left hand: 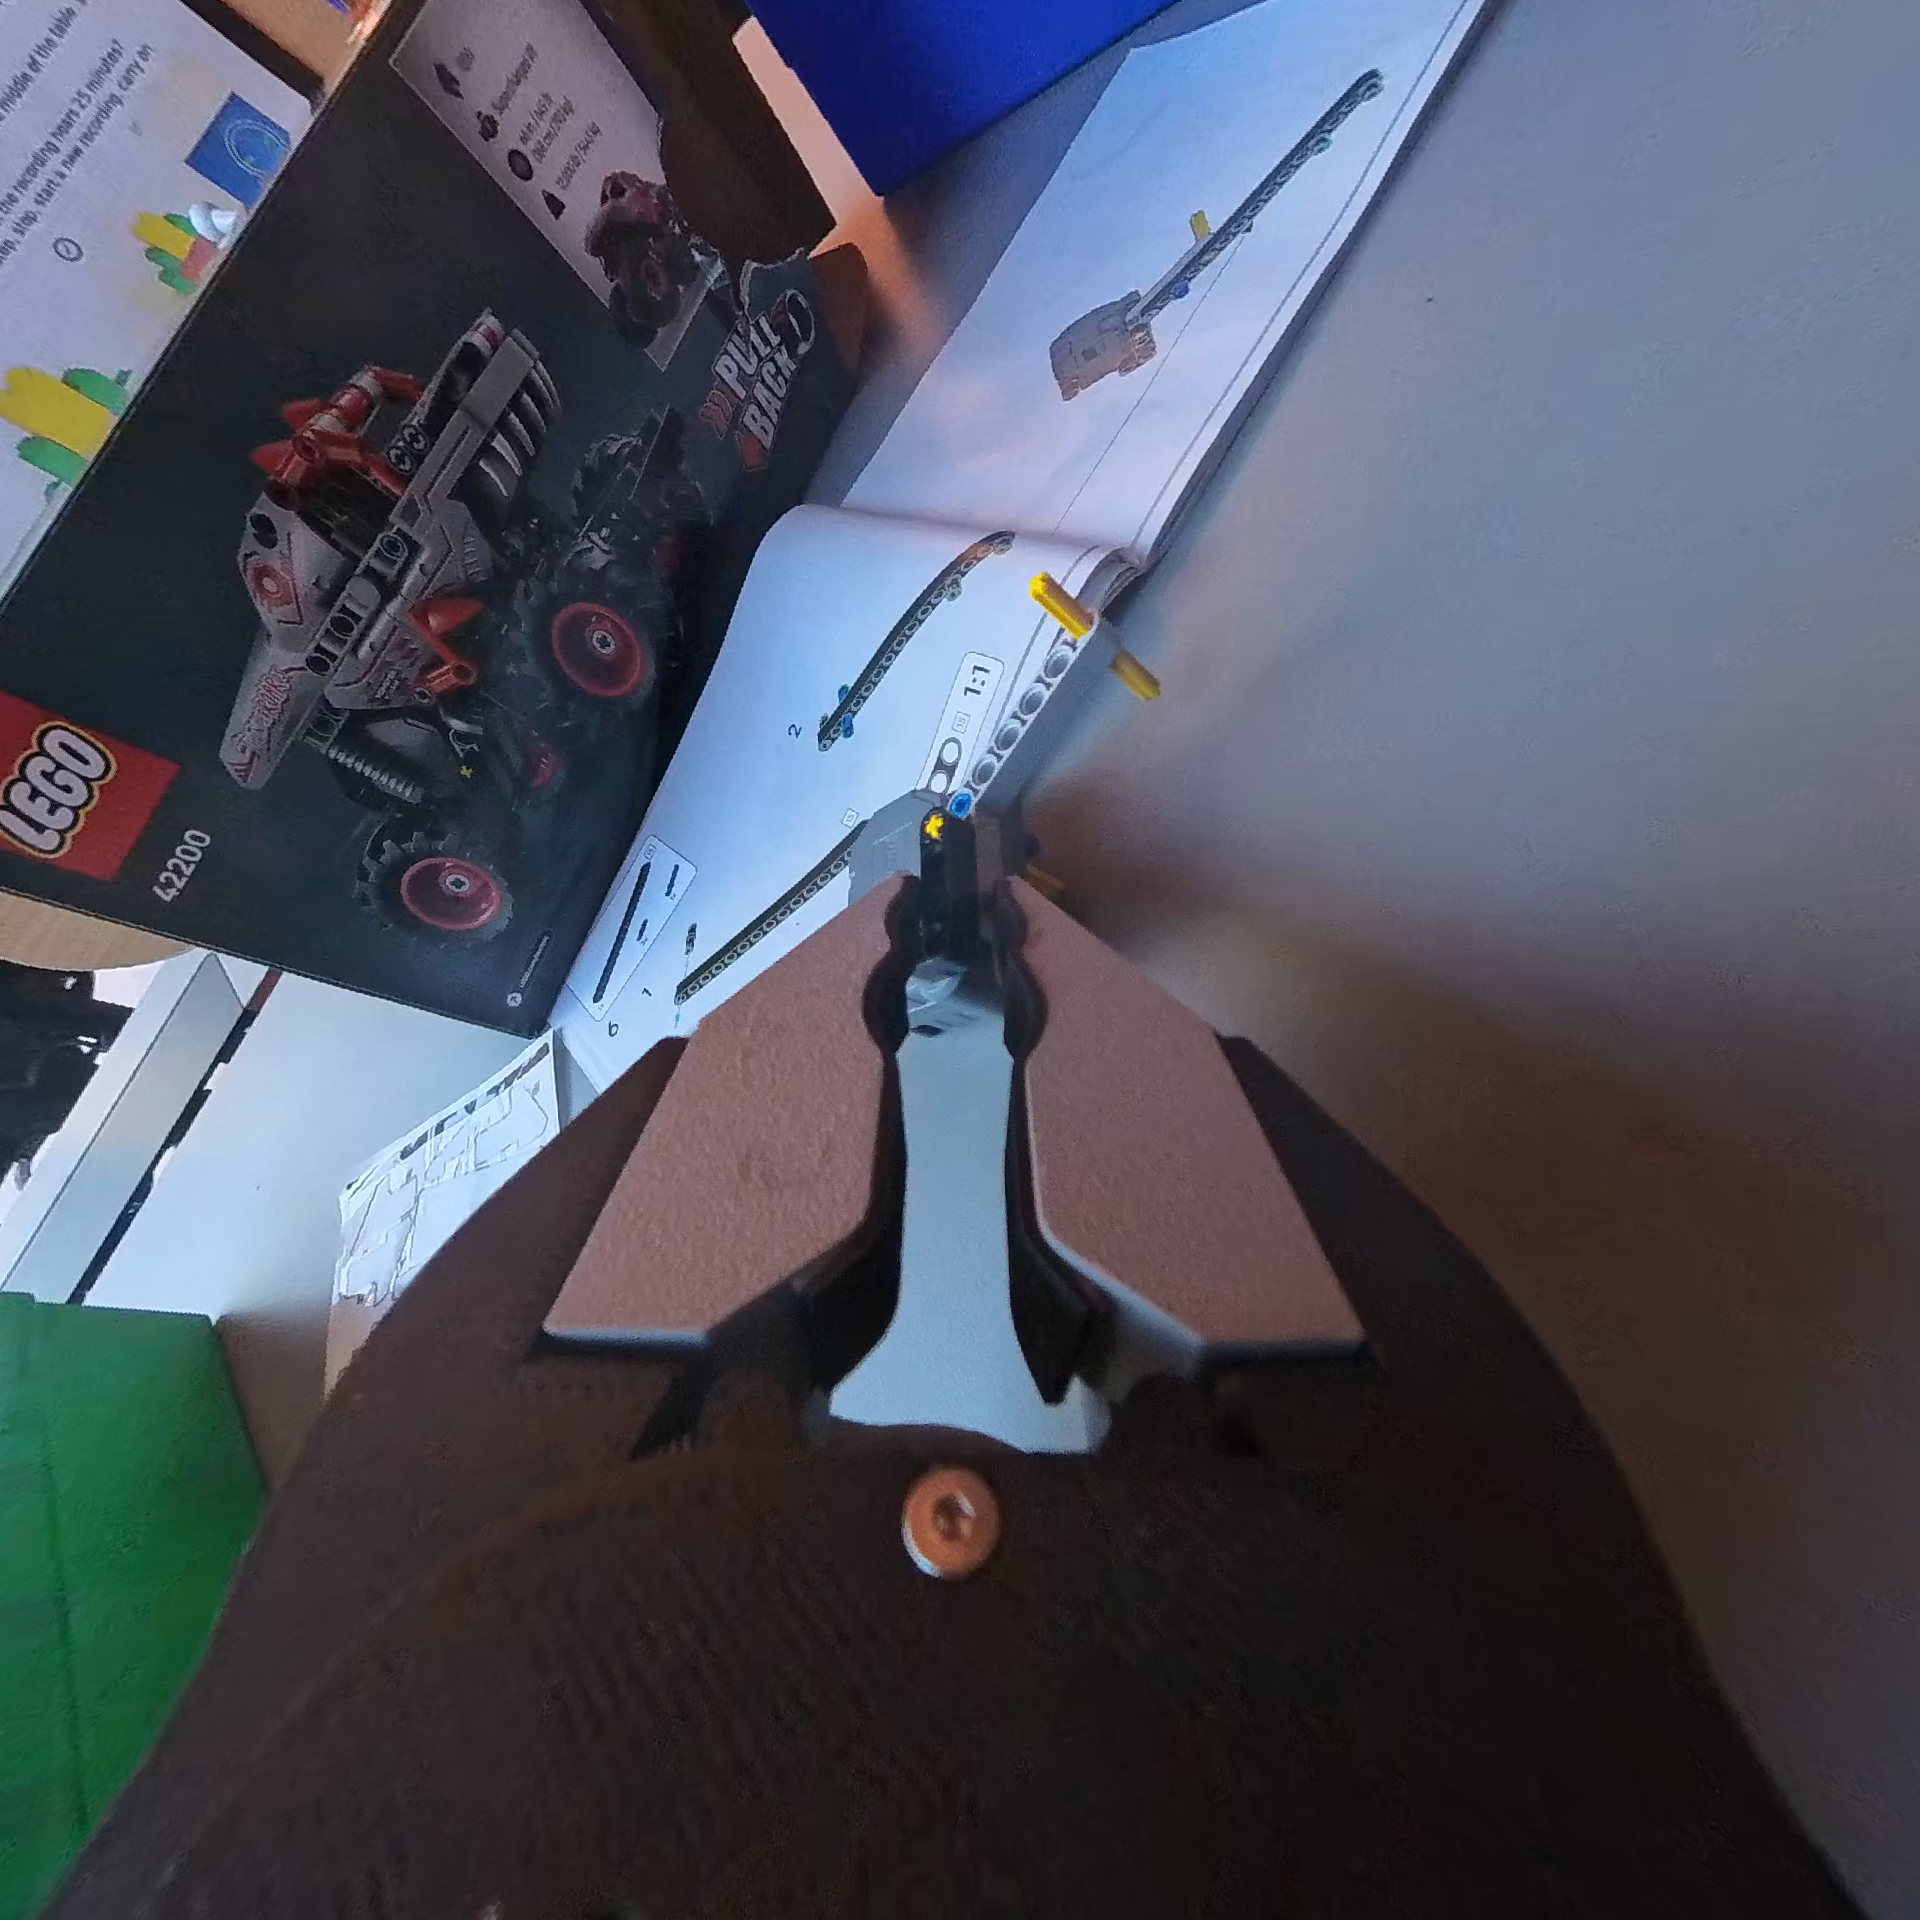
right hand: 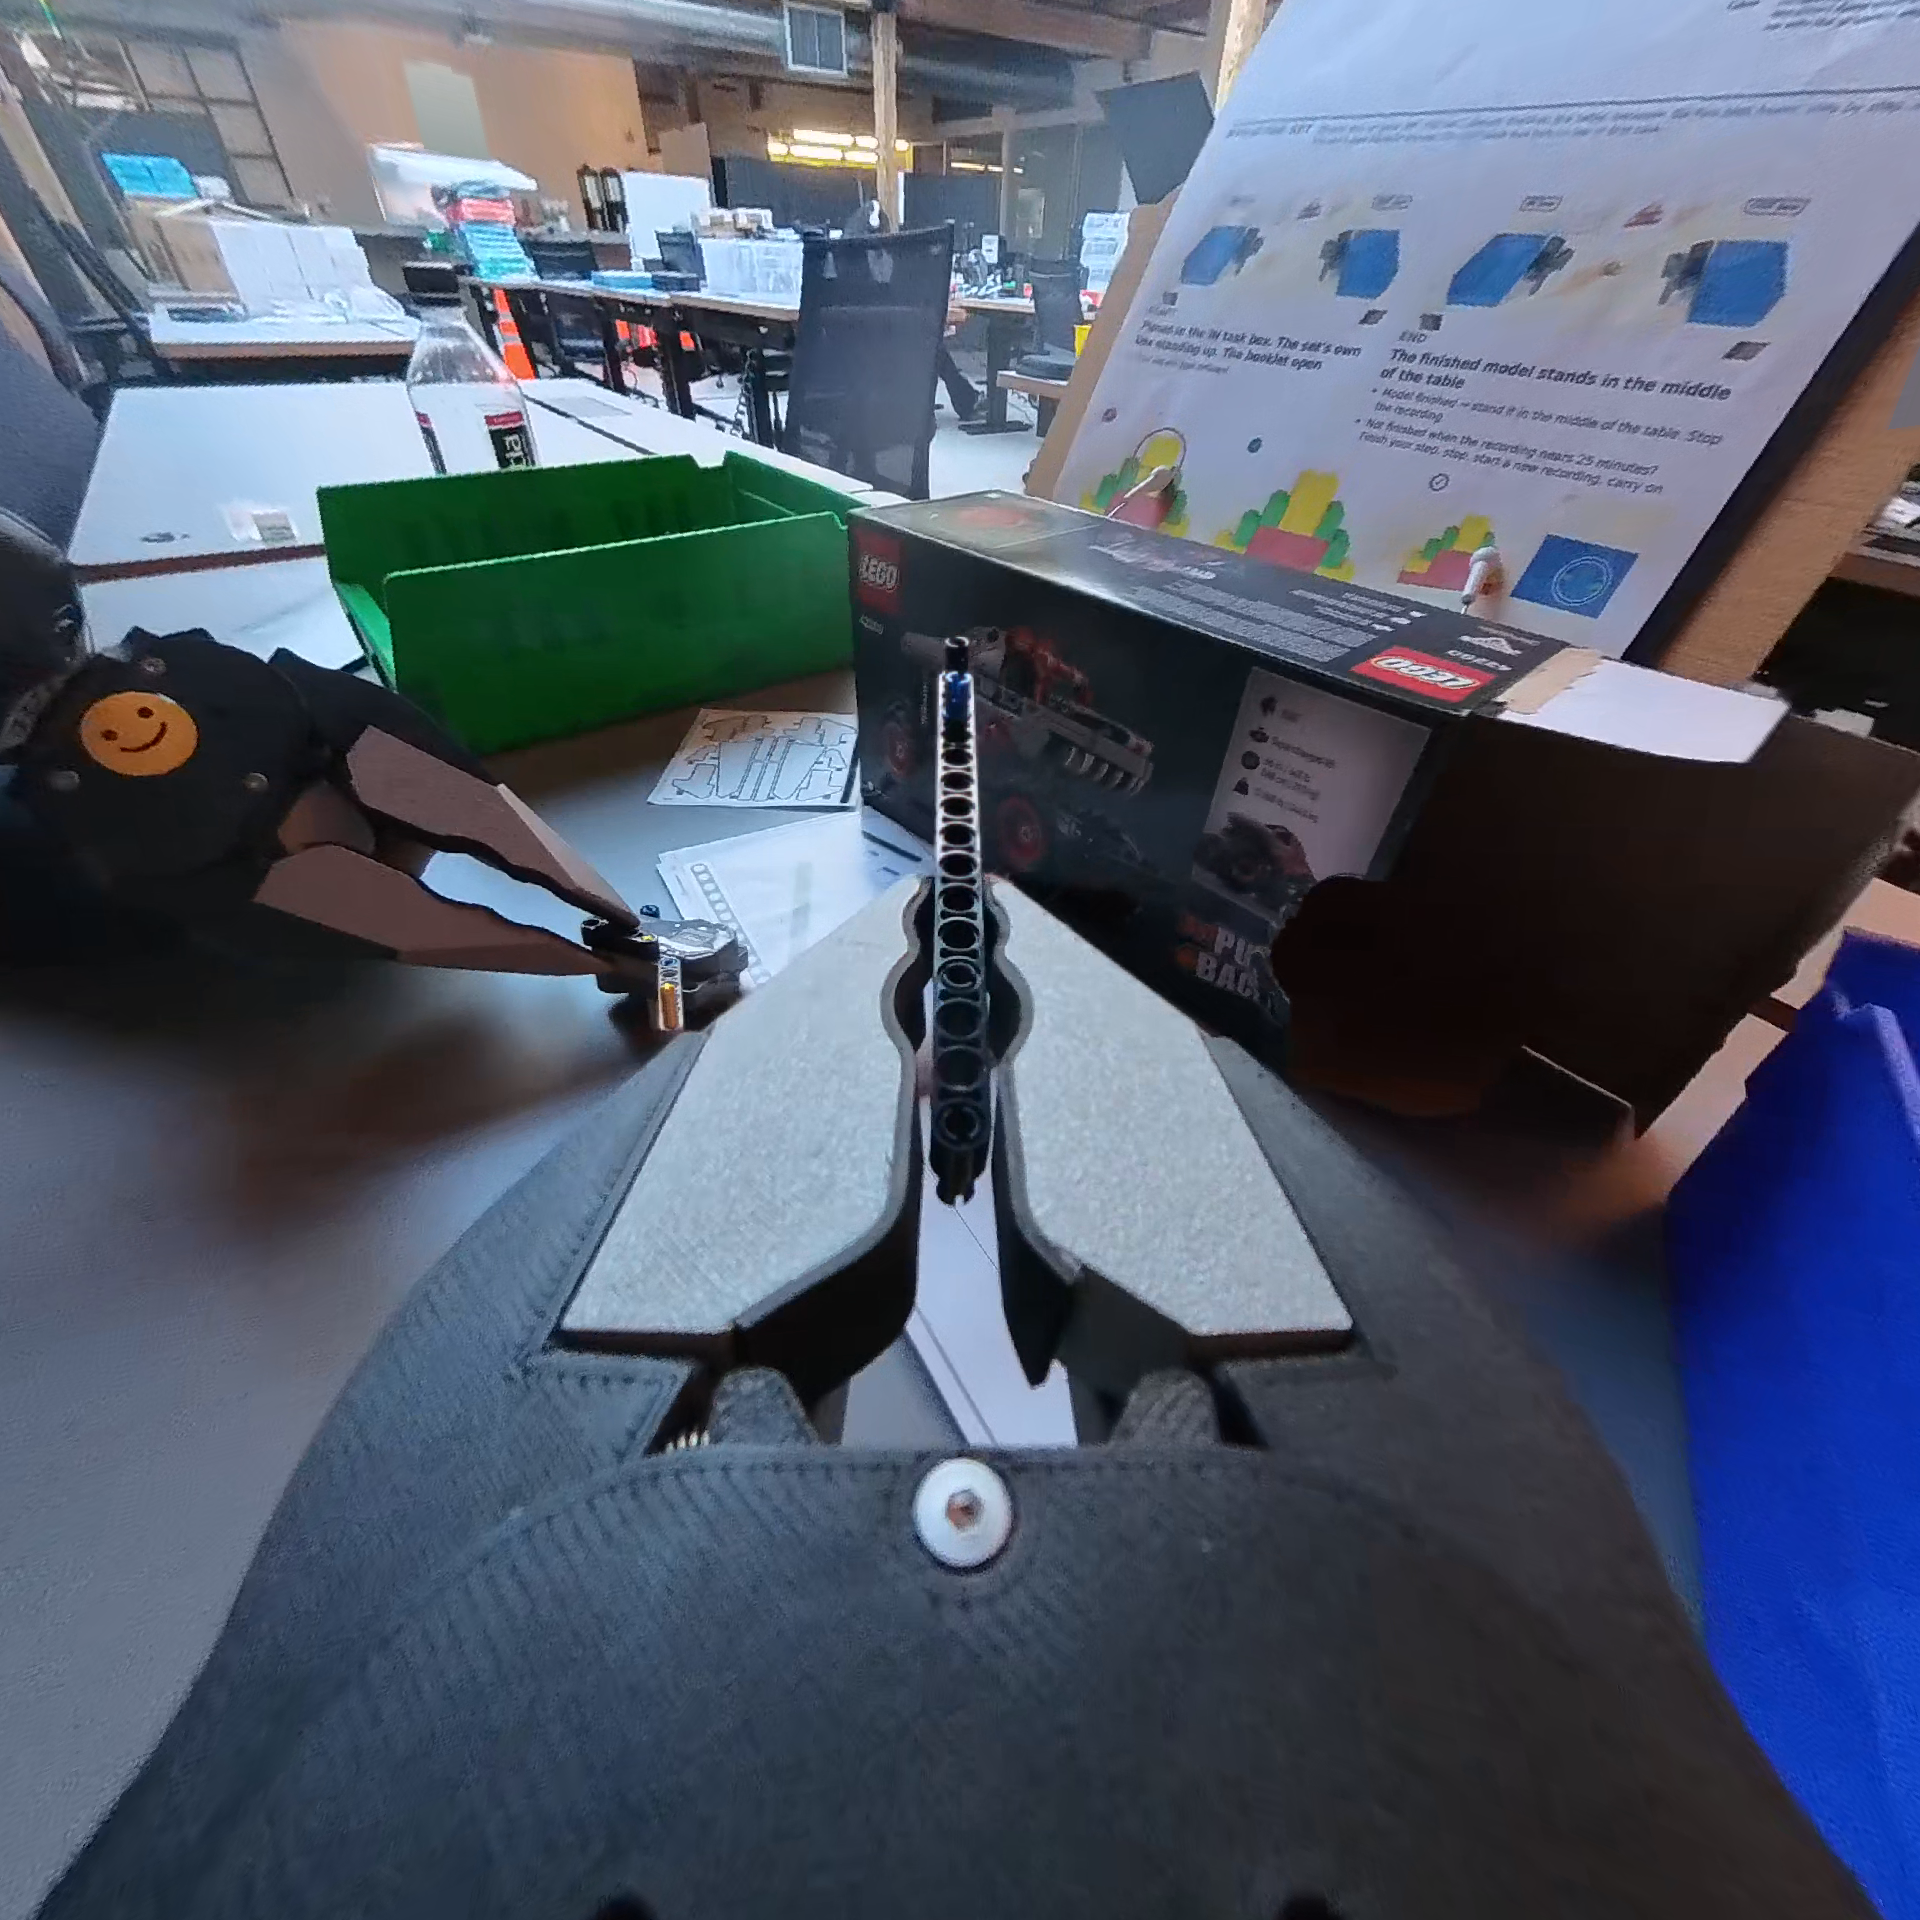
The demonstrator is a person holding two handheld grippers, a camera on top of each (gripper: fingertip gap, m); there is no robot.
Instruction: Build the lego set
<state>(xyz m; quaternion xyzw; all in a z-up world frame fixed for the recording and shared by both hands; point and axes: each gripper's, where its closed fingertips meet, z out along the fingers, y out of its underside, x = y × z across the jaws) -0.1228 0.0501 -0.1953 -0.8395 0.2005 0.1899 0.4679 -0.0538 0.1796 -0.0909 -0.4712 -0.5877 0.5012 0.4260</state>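
Note:
My right gripper (right hand: 956, 920) is shut on a long black beam with holes (right hand: 956, 821) and holds it upright above the table; a blue pin (right hand: 954, 691) sits near the beam's top. My left gripper (left hand: 951, 914) is shut on a small grey motor assembly (left hand: 904, 842) that rests over the open booklet (left hand: 831, 665). A light grey beam (left hand: 1034, 701) with yellow axles (left hand: 1062, 603) sticks out of the assembly. In the right wrist view the left gripper (right hand: 613, 940) and assembly (right hand: 696, 951) lie low at the left, apart from the black beam.
The set's dark box (right hand: 1143, 748) stands behind the beam, also in the left wrist view (left hand: 416, 520). A green bin (right hand: 582, 603) is at back left, a blue bin (right hand: 1808, 1299) at right. A sticker sheet (right hand: 764, 774), a bottle (right hand: 468, 395) and an instruction board (right hand: 1507, 312) stand behind. Spacing between my two grippers at the tips: around 20 cm.

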